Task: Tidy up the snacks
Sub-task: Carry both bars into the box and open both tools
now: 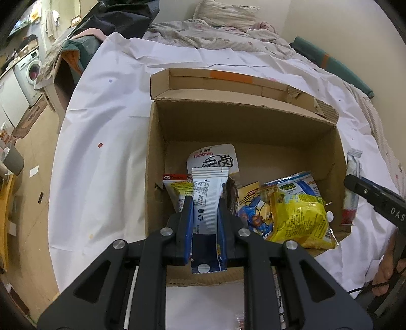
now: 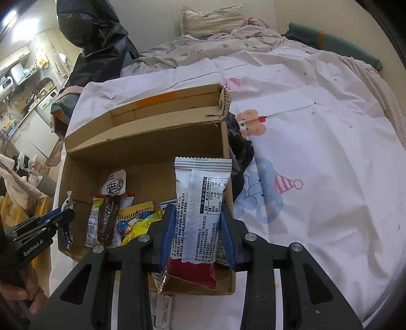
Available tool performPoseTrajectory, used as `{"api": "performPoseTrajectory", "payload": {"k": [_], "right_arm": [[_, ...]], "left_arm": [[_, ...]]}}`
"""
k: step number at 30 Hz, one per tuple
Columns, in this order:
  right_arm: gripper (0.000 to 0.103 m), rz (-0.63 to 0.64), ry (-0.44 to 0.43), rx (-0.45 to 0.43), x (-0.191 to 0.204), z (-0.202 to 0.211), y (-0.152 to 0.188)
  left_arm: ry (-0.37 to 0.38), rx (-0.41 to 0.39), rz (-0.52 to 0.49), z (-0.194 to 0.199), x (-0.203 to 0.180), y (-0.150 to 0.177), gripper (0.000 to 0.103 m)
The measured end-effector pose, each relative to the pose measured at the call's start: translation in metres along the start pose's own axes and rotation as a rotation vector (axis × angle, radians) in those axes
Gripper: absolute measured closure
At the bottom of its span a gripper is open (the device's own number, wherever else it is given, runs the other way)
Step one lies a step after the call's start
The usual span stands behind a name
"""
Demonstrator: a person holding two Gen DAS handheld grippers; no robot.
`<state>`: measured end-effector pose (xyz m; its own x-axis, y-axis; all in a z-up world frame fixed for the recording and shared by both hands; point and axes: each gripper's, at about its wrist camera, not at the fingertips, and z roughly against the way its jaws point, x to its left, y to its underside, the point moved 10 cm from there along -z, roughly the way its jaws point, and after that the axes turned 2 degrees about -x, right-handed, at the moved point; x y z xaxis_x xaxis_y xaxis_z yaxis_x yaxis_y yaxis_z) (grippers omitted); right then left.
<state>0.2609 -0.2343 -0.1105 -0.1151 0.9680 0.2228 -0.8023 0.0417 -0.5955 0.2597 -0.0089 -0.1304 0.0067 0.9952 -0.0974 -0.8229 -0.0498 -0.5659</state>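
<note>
We hold a gripper in each hand over an open box [image 1: 253, 121] that sits on a white sheet [image 1: 101, 127] spread across the bed.

Our left gripper [image 1: 205, 203] is clamped on a white-and-blue packet [image 1: 206, 200], its fingers [image 1: 187, 215] pressing both long edges. The packet stands upright between them, its crimped top toward 12 o'clock, over the box's near left part.

Our right gripper [image 2: 199, 215] is clamped on a white-and-red packet [image 2: 200, 210]. That packet also stands upright, its red end at 6 o'clock low between the fingers [image 2: 168, 228], its crimped white end at 12. It hangs over the box's near right corner.

Inside the box, snacks lie in a heap along the near wall. In the left view a yellow bag [image 1: 299, 218] lies at 3 o'clock of the held packet, with a blue cartoon bag [image 1: 256, 215] between them. A white tab pack [image 1: 215, 157] stands behind at 12 o'clock. In the right view a dark brown stick [image 2: 107, 220] lies at 9 o'clock of the held packet.

More packets [image 2: 161, 307] lie on the sheet at 6 o'clock, just outside the box's near wall. A pillow [image 2: 213, 19] and a rumpled quilt [image 1: 215, 35] lie at the bed's far end.
</note>
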Motion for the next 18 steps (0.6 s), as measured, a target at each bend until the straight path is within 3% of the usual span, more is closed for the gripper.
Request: {"api": "performPoseTrajectory", "payload": {"k": [2,4,6,7,9,11,13,18], "right_arm": [[0.065,-0.007,-0.005,-0.003,0.000,0.001,-0.001],[0.056,-0.019,-0.004,-0.004,-0.002,0.001,-0.002],[0.022,-0.043,-0.022,-0.014,-0.002,0.003,-0.003],[0.017,-0.046,-0.019,-0.028,-0.002,0.005,-0.005],[0.016,-0.038,-0.014,-0.040,-0.002,0.008,-0.007],[0.016,-0.034,-0.012,-0.034,-0.002,0.007,-0.006],[0.016,-0.037,-0.014,-0.029,-0.002,0.006,-0.005],[0.016,-0.024,-0.014,-0.028,0.000,0.005,-0.004]], "left_arm": [[-0.008,-0.005,0.002,0.001,0.001,-0.001,0.088],[-0.004,-0.006,0.003,0.002,0.002,-0.001,0.088],[-0.001,-0.007,0.003,0.002,0.002,-0.001,0.088],[0.000,-0.007,0.003,0.002,0.001,-0.001,0.087],[0.014,-0.003,0.006,0.003,0.000,0.000,0.078],[0.021,-0.001,0.001,0.004,-0.003,0.001,0.047],[0.010,0.000,-0.013,0.004,-0.005,0.002,0.027],[0.009,-0.021,-0.062,0.008,-0.014,0.002,0.026]]}}
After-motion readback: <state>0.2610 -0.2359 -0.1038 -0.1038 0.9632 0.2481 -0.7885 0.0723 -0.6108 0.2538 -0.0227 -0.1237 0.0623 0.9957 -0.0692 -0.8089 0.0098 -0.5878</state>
